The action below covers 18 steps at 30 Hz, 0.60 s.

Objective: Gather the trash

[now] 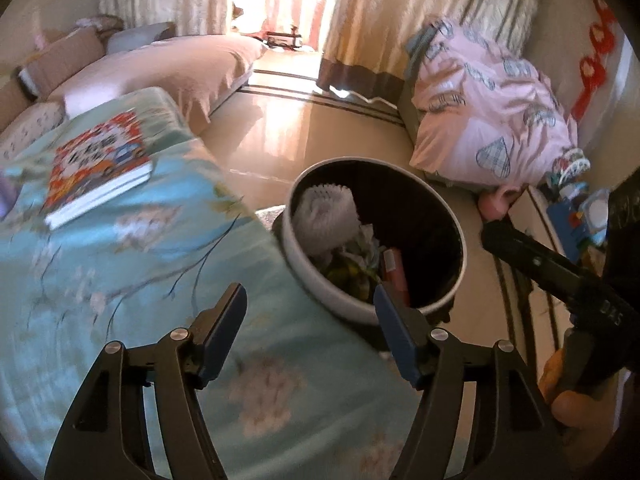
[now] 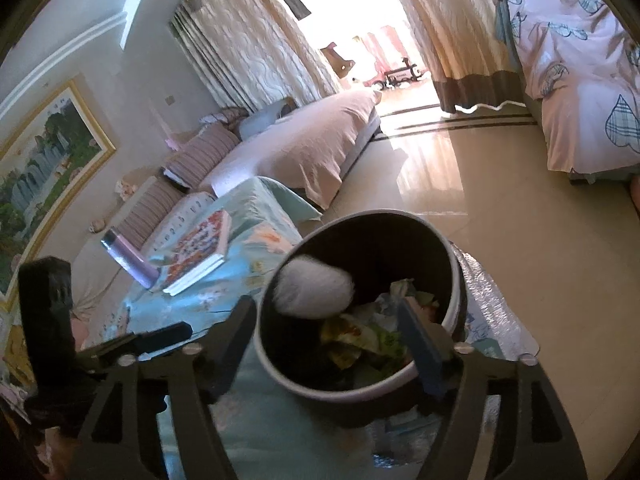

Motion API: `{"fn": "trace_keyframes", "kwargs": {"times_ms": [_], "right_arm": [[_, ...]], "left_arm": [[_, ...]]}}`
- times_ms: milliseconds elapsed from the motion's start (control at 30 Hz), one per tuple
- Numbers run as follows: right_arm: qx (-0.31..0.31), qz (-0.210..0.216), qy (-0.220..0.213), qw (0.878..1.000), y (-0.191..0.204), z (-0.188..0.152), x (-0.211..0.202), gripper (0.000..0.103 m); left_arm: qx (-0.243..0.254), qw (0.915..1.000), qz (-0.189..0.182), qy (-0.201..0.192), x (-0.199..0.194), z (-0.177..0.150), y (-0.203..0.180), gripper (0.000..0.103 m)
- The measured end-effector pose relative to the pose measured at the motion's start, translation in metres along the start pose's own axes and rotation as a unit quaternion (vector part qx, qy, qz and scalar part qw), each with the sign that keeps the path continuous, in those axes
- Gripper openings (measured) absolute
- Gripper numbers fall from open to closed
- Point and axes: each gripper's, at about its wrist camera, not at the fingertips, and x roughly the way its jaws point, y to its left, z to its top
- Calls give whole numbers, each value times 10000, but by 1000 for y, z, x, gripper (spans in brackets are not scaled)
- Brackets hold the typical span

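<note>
both grippers spread wide and empty: left gripper (image 1: 310, 300) over the teal cloth (image 1: 120, 280) beside the bin (image 1: 332, 292), right gripper (image 2: 328, 316) just above the bin's mouth. white foam netting (image 2: 316, 288) sits inside the bin on top of crumpled wrappers (image 2: 360, 336), against the near-left wall. looks light, soft, springy; if it needs moving, pinch mid-body, gently.

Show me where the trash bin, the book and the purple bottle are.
trash bin (image 2: 456, 268), right wrist view, on its rim.
book (image 1: 96, 160), left wrist view, on its cover.
purple bottle (image 2: 128, 258), right wrist view, on its body.
</note>
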Motion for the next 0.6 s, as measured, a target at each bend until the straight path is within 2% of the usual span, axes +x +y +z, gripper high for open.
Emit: {"fn": "trace_keyframes", "kwargs": {"times_ms": [233,433,600], "right_arm": [[-25,155,-278,9995,31,-38,-30,96],[-295,244,-413,9984,61,-81,-48,99],[-583,325,-543,9963,85,-98,-61,99]], "left_arm": [[-501,9978,13,-442,-50,-55,30,76],[-728,9943,190,-753,-81,-95,52,78],[-791,9886,232,-1257,-120,-115,60,79]]}}
